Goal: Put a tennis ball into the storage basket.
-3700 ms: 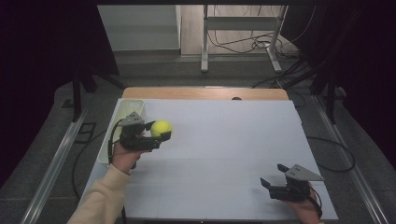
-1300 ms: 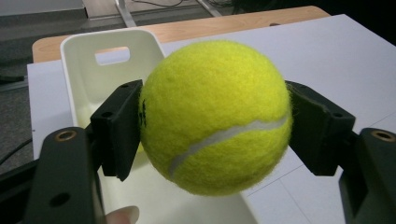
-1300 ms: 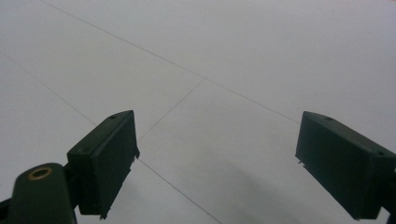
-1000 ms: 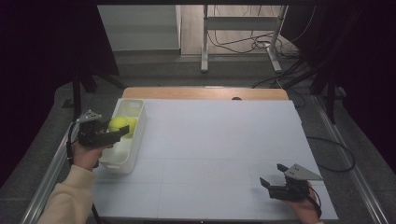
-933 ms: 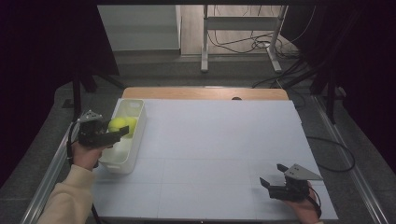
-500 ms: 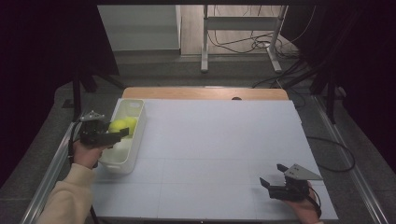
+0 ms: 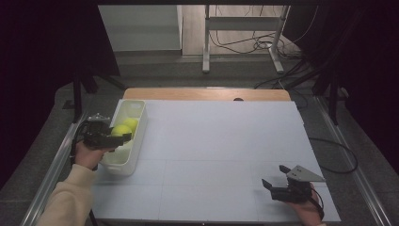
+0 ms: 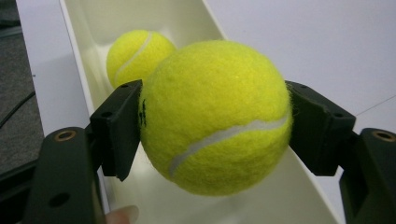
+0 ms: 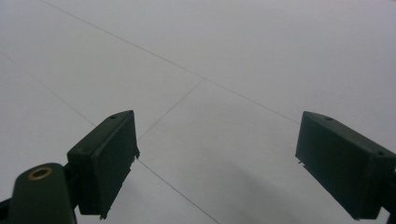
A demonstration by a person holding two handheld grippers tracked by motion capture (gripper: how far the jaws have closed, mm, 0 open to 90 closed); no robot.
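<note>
Since the earlier frame, I am carrying the fuzzy yellow tennis ball (image 8: 215, 116), clamped in the left gripper (image 7: 117, 137), leftward over the long white plastic bin (image 7: 123, 165), joining a second yellow ball (image 8: 135, 58). The right gripper (image 9: 217, 163) is idling spread-jawed near right.

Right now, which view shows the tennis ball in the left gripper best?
The left gripper view: the held tennis ball sits large and sharp, pinched between both jaws of the left gripper above the white bin. The high view shows that ball small, partly covered by the gripper.
</note>
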